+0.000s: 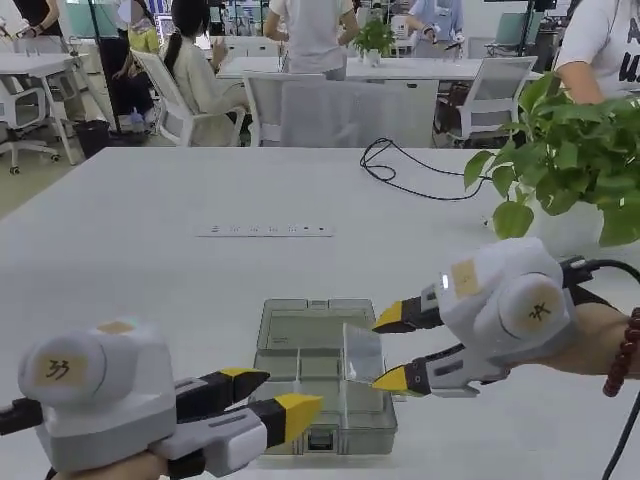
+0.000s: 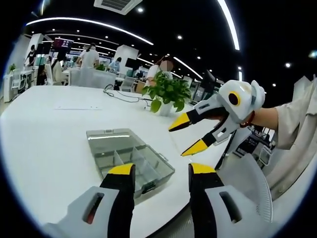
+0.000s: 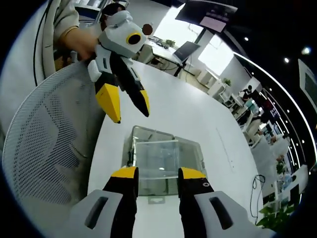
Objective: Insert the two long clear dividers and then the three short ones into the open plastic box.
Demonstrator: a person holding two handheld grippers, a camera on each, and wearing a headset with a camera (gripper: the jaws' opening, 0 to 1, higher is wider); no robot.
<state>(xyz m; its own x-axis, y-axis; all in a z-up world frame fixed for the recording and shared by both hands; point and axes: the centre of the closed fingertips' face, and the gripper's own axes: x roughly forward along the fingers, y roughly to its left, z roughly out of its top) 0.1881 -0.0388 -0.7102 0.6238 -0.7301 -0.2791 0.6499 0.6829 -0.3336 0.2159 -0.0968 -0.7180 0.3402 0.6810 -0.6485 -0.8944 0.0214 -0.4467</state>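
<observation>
**Clear divider gripped over the open box**

A potted plant (image 1: pixel 575 160) and a black cable (image 1: pixel 410 165) are seen on the white table (image 1: pixel 150 260), well behind the box (image 1: pixel 290 325). The box lies open mid-table, with compartments seen inside. The right gripper (image 1: pixel 389 349) is clamped on a clear divider (image 1: pixel 362 352), held upright just above the box's right side. The left gripper (image 1: pixel 272 392) is held near the box's front edge, its jaws apart with nothing between them.

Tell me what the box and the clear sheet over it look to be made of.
The box: clear, grey-tinted plastic, glossy; the table shows through its lid. The sheet: thin clear plastic, likely rigid since it stays flat; the box shows through it.
</observation>
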